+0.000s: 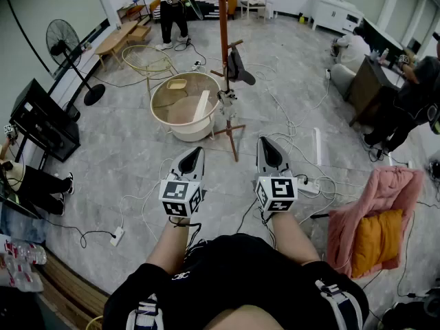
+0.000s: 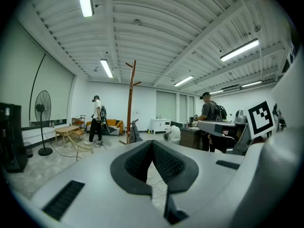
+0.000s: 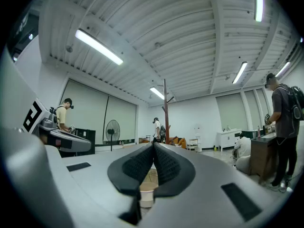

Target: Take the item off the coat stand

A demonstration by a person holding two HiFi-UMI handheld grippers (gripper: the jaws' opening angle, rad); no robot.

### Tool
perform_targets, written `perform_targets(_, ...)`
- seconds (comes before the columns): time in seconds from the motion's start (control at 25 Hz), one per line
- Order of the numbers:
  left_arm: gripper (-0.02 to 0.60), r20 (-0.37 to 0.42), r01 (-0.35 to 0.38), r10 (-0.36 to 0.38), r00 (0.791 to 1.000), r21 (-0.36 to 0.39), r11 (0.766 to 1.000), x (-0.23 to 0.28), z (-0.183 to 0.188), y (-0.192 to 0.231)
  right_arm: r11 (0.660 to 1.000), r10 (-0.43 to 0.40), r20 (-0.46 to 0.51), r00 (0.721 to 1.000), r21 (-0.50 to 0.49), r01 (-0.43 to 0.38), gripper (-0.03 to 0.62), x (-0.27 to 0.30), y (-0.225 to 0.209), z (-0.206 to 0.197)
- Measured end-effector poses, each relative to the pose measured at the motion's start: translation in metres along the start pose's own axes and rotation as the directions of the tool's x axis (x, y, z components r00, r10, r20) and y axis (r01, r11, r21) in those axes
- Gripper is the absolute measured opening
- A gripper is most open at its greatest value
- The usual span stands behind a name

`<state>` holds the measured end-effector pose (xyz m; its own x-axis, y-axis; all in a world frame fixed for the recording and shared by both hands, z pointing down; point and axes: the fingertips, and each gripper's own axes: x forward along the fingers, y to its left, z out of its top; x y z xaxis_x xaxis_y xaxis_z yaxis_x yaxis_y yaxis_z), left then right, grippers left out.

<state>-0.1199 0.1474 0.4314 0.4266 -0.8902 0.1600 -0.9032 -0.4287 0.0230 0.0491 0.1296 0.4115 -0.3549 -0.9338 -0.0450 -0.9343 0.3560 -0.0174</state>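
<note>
Well, in the head view I held both grippers low over the grey floor (image 1: 137, 177), side by side and apart. My left gripper (image 1: 190, 161) and my right gripper (image 1: 268, 152) both pointed toward 12 o'clock, each with its jaws pressed together and nothing between them. Straight ahead at 12 o'clock stood the wooden coat stand (image 1: 223, 19), well apart from both grippers. The dark item (image 1: 238, 68) hung from a peg on the stand's 3 o'clock side, partway up the pole. A round beige tub (image 1: 184, 115) sat on the floor just beside the stand at its 9 o'clock. A standing fan (image 1: 65, 43) was off at my 10 o'clock, and a pink chair (image 1: 395, 191) with an orange cushion (image 1: 377, 243) at my 3 o'clock.

In the left gripper view, the ribbed pads met in a closed seam and held nothing. The stand rose at 11 o'clock beyond the tips, with the dark item low beside its pole.

In the right gripper view, the jaws were likewise closed and empty. The stand showed just past the tips at 12 o'clock, the fan at 10 o'clock.
</note>
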Motion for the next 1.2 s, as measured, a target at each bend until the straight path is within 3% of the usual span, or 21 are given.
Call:
perform_targets(0.4,0.017,0.007,-0.017,0.017,1.000,-0.007,1.000,0.003,0.000,-0.053,0.999,0.051,-0.007,0.999,0.004,-0.051,0.015,-0.032,-0.031,0.001)
perform_targets(0.68,0.016,-0.005,-0.032,0.032,0.999,-0.051,0.998,0.020,-0.015,-0.069,0.997,0.074,-0.024,0.997,-0.007,-0.074,0.015,-0.031,-0.054,-0.004)
perform_targets(0.92,0.016,0.002,-0.011,0.011,1.000,-0.040,0.999,0.072,-0.016,-0.051,0.997,0.076,-0.016,0.997,-0.006,-0.076,0.015,0.017,-0.071,-0.013)
perform_targets(1.2,0.015,0.022,0.039,-0.038,0.999,-0.035,0.999,0.182,0.003,-0.001,0.999,0.049,-0.025,0.998,-0.019,-0.050,0.015,0.122,-0.107,-0.024)
